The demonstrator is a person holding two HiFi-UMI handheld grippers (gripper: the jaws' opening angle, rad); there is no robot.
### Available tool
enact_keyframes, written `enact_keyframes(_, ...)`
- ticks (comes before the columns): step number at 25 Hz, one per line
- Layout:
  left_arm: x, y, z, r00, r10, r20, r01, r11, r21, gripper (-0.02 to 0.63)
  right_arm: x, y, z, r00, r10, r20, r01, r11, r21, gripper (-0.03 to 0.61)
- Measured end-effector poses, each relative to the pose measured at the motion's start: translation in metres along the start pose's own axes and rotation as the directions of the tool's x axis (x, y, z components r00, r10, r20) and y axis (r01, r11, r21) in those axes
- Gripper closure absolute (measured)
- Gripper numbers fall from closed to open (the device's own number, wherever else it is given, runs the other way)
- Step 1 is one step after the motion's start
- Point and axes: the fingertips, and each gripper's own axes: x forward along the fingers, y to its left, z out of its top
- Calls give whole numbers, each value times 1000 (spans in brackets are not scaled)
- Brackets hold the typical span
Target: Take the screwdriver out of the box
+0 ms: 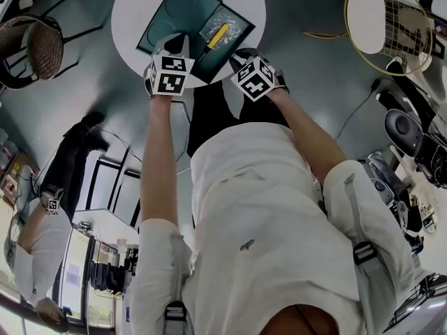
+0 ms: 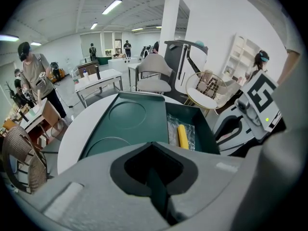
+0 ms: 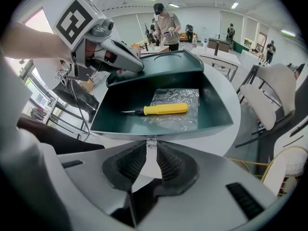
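Yellow-handled screwdriver with a thin metal shaft (image 3: 161,109) lies flat inside the dark green open box (image 3: 115,115), across a crinkled clear plastic bag (image 3: 176,96) on the box floor. Only the shaft tip reaches past the bag onto bare green. Right gripper (image 3: 148,146) sits just outside the box's near wall, low over the round white table (image 3: 237,110), apart from the screwdriver, which lies crosswise ahead of it with the handle to the right and the tip to the left. Right jaws stand a narrow slit apart with nothing between them; table shows through the gap. Left gripper (image 2: 155,150) is at the lid side of the box, with the screwdriver ahead and to its right in the compartment. Its jaws are closed down on a thin dark green edge, apparently the rim of the flat dark green lid (image 2: 125,117), which is swung open beside the compartment and embossed with two circles. Box contents: bag and screwdriver only. Head view: both grippers side by side at the table's near edge, box between and beyond them. Gold wire chair with a white seat (image 1: 377,12) stands off to the right; woven brown chair (image 1: 35,44) to the left.
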Motion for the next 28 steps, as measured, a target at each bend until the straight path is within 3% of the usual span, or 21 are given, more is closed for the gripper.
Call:
enact_keyframes(6,-1,-2,0,1000,20,8,-20,1000,-13,604,-15,-2,-6,999,53,10,-53,997,48,533)
enact_keyframes(13,-1,-5,-1,997,73,18,-73,997,6,604,-53,-12,0,988,93,120,-106,989,107,569)
enact_keyframes(19,0,-6,0,993,119,19,-118,993,-23,604,-94,-16,18,952,161,262,-190,978,86,569)
enact_keyframes(22,-9,-7,0,984,179,19,-178,984,-24,604,-116,-17,27,925,197,325,-225,973,51,569)
enact_keyframes(28,-58,-29,17,946,276,170,-237,946,-220,604,-149,-27,38,897,242,369,-248,968,-33,569)
